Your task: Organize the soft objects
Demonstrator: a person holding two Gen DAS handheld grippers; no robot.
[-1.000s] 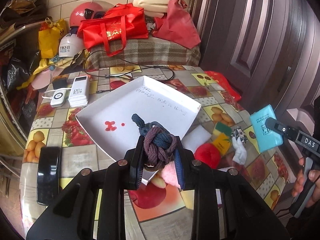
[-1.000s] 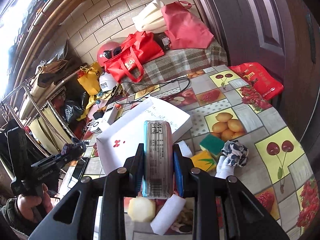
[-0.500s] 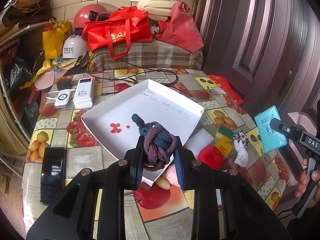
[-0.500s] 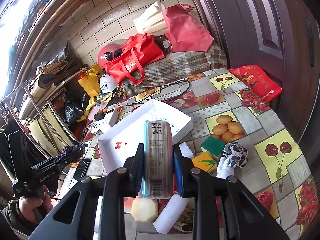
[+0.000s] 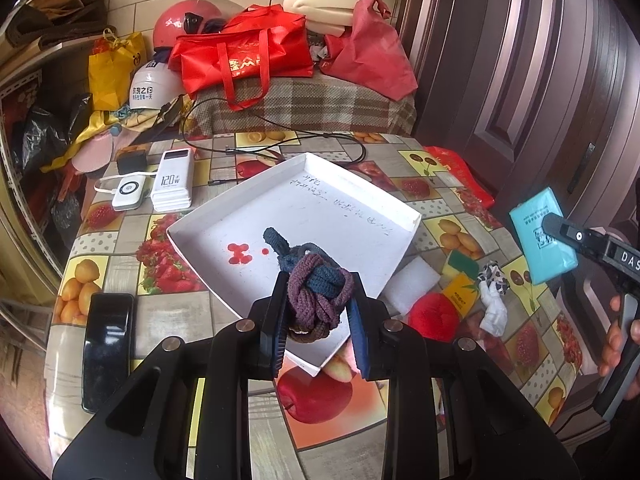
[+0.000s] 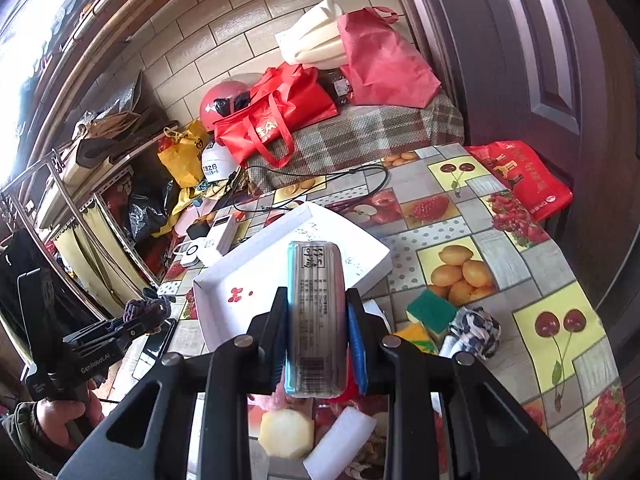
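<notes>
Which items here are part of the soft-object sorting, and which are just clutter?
Job:
- knotted rope ball, in left gripper
- tissue pack, in right gripper
- white tray
- green sponge
- red pompom

Clutter:
- power bank
- black phone
- red tote bag
- helmets

knotted rope ball — rough woven cord | tissue pack — glossy plastic wrap | tray — matt white card

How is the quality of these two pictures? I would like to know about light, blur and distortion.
Left wrist view: even daylight, strong fisheye bending at the door, dark corners; the knotted rope in the left tongs is sharp. Right wrist view: the top left corner is overexposed to white; the tissue pack in the right tongs is blurred near its lower end; the white tray is clear.
</notes>
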